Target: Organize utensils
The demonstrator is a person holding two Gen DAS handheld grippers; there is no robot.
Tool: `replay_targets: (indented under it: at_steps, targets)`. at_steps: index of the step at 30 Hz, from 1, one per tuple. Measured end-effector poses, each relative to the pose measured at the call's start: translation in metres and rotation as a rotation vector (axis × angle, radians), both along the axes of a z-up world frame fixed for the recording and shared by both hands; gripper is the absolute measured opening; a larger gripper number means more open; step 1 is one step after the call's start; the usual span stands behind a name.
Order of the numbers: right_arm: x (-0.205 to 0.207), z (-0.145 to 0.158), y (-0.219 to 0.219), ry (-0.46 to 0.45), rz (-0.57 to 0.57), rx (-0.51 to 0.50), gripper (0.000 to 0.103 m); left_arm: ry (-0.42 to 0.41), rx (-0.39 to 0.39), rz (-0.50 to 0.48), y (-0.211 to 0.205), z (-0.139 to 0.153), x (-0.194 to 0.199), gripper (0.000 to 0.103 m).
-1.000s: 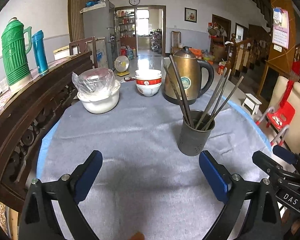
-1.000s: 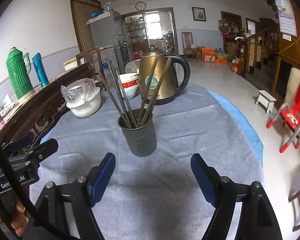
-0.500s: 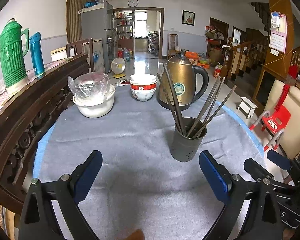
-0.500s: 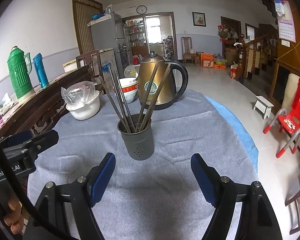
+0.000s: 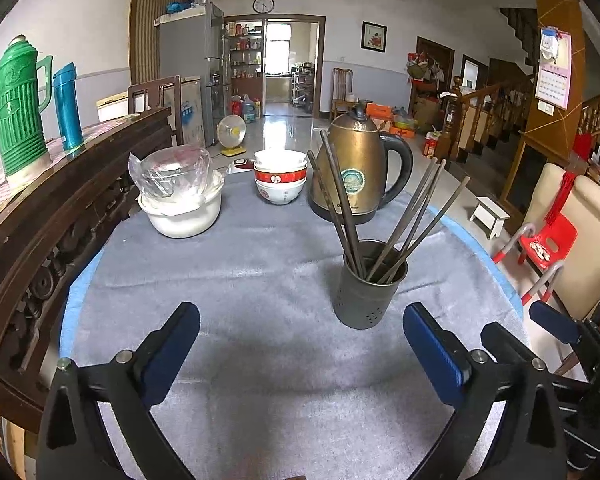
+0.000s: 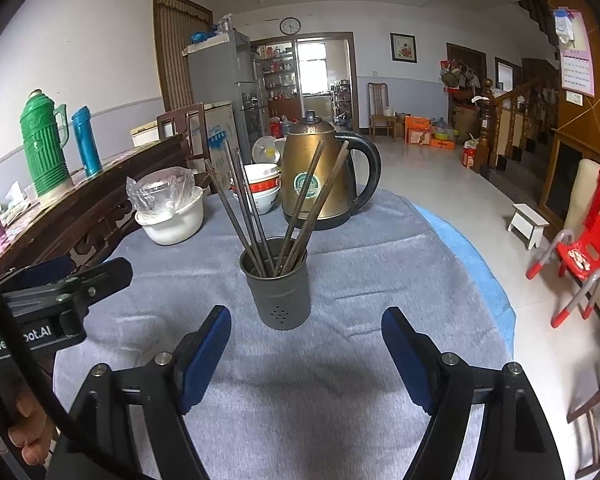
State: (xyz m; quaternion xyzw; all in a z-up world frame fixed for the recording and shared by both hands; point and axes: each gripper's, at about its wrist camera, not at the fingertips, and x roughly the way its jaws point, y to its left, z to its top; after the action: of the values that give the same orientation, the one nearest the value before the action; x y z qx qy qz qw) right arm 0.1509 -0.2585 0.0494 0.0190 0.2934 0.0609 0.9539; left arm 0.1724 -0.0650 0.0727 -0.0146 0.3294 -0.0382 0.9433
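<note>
A matt, dark grey perforated metal cup (image 6: 279, 285) stands on a nappy, pale grey cloth table cover (image 5: 260, 280). In it lean dull, dark sticks (image 6: 244, 208) of a material that cannot be told. Behind the cup, the bronze-coloured metal kettle (image 5: 354, 168) has a worn, brushed sheen and a glossy black handle. Left of the kettle are glazed white and red bowls (image 5: 280, 176) and a smooth white basin (image 5: 182, 216) under crinkled clear plastic film (image 5: 172, 170).

Can't see the lower ends of the chopsticks (image 6: 256, 216), buried inside the holder (image 6: 278, 292). Bowl contents (image 5: 176, 176) hidden under crinkly plastic wrap. Kettle (image 6: 320, 172) badge text too small to read. Near edge of the desk (image 5: 260, 380) cut off behind the fingers (image 5: 172, 354).
</note>
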Motion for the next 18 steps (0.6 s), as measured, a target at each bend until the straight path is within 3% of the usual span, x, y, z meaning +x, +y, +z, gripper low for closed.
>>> replay_targets:
  at_steps: [18]
  targets:
    - [-0.002, 0.001, 0.000, -0.007, 0.003, 0.002, 0.081, -0.027, 0.003, -0.036, -0.012, 0.008, -0.001, 0.102]
